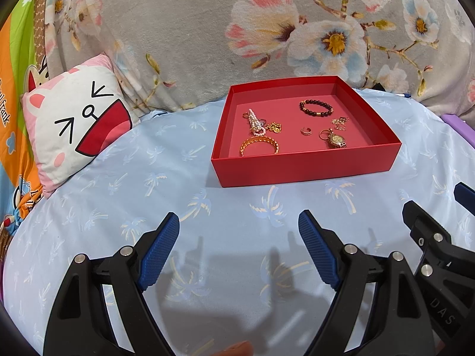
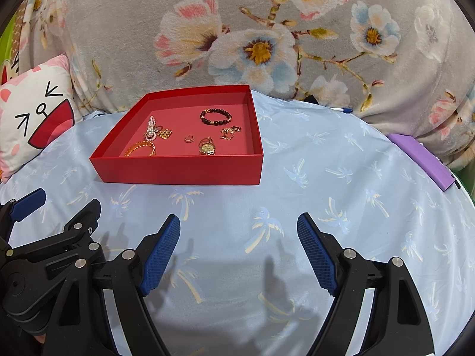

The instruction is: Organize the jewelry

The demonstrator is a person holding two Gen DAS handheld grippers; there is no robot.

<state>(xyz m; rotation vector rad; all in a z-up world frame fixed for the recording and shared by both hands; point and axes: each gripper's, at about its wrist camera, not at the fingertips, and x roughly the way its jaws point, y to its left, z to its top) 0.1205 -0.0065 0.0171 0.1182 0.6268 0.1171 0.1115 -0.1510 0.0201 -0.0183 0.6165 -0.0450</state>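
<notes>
Both grippers hover side by side over the blue sheet (image 1: 148, 178), short of the red tray (image 1: 305, 166). Left gripper (image 1: 239, 249) gapes wide w/ nothing between its blue pads; right gripper (image 2: 239, 249) same.

All jewelry visible sits inside the tray, spread apart, prob. so each piece can be pinched singly:
- gold bangle (image 1: 259, 145) at front-left
- pearl strand (image 1: 256, 123) behind it
- dark bead bracelet (image 1: 316, 109) at back
- small ring (image 1: 305, 130) mid
- watch (image 1: 336, 140) front-right

Fits either sorted pieces or a pile awaiting sorting.

Writing: "DAS" on the right gripper's body in the left view; partial "frank" on the orange cloth (image 1: 12, 136).
</notes>
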